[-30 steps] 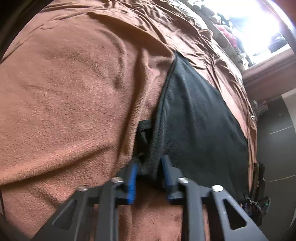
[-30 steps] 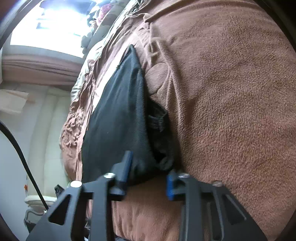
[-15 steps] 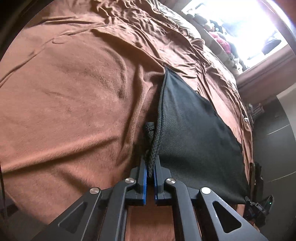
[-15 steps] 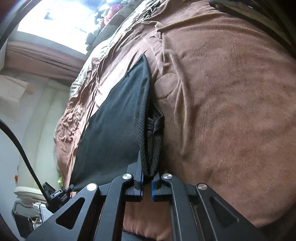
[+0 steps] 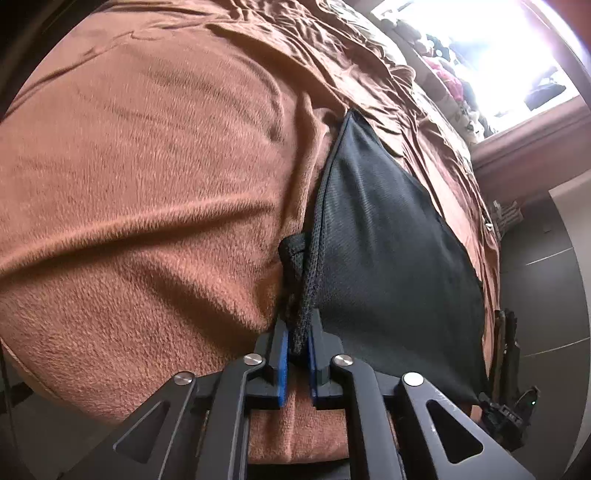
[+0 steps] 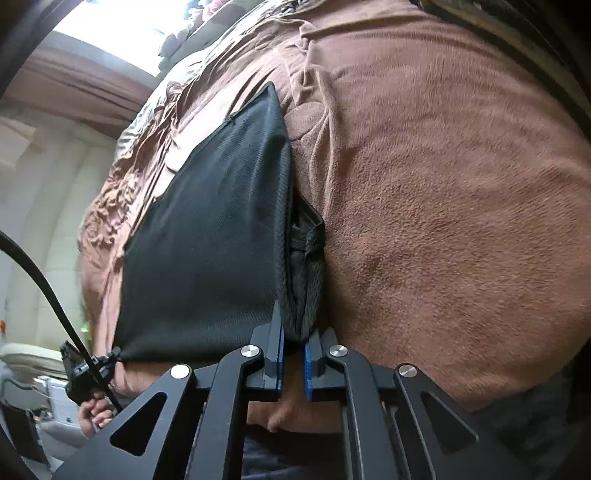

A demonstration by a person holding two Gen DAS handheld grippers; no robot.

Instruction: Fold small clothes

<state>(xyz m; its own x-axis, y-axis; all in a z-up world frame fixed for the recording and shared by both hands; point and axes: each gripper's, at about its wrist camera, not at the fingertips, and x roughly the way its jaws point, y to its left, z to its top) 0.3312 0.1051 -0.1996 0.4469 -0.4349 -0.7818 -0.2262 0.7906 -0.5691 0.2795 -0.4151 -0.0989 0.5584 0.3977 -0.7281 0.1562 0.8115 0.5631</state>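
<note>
- Left hand-held gripper [image 5: 298,332] and right hand-held gripper [image 6: 293,341] each clamped on near corners of black garment [image 5: 388,251].
- Garment lies on brown bed [image 5: 147,166].
- Lift evenly, keep edge taut, fold toward far side.

Matt black mesh garment [image 5: 388,240] on fuzzy, seemingly fleece brown blanket [image 5: 147,184].

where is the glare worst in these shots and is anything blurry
Left wrist view: the bright window at upper right is blown out to white; the brown fleece blanket looks slightly smeared. Right wrist view: the window at upper left is washed out; the black mesh garment stays fairly sharp. Both show fisheye bending at edges.
</note>
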